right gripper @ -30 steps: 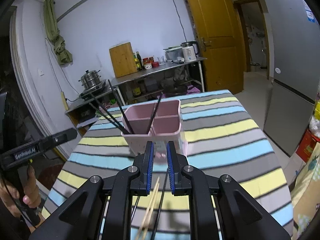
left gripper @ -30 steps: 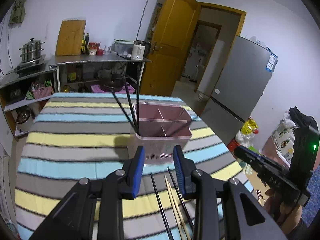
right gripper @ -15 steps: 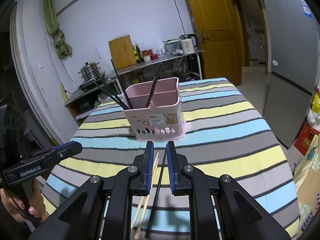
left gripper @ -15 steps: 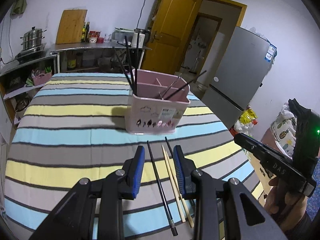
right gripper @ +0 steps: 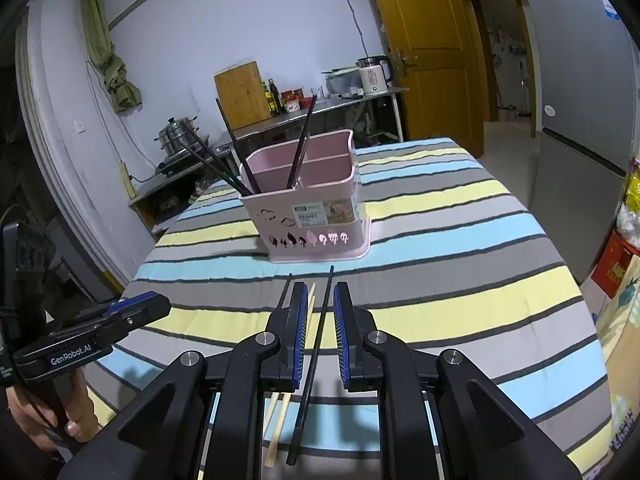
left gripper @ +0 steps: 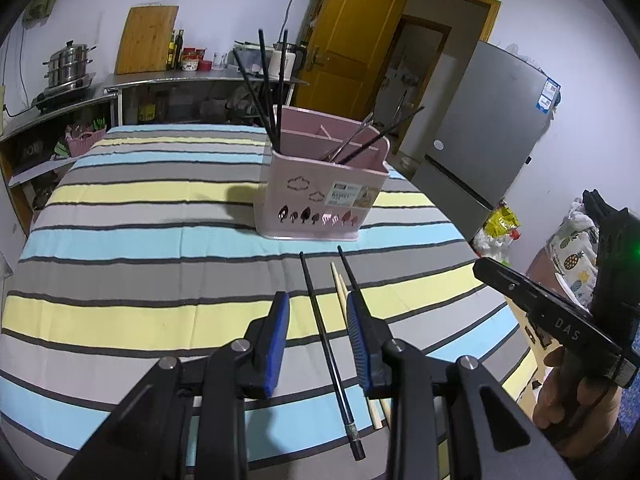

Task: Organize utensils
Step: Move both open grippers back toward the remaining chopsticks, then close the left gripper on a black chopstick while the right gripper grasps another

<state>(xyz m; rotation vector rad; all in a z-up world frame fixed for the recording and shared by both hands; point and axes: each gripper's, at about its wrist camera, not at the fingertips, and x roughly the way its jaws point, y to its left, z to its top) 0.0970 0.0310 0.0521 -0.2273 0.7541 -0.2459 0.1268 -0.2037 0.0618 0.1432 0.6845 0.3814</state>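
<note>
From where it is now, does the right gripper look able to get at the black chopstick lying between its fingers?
Probably yes: the right gripper is open with the black chopstick lying between its fingers, nothing over it.

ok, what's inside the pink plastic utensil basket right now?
The pink plastic utensil basket holds black chopsticks standing in one end compartment, and more thin dark and metallic utensils leaning in another. Dividers show inside; its walls hide the utensils' lower ends and the bottom.

Black gripper (left gripper: 318, 322) frames, blue-padded fingers (right gripper: 299, 328), silver screws.
</note>
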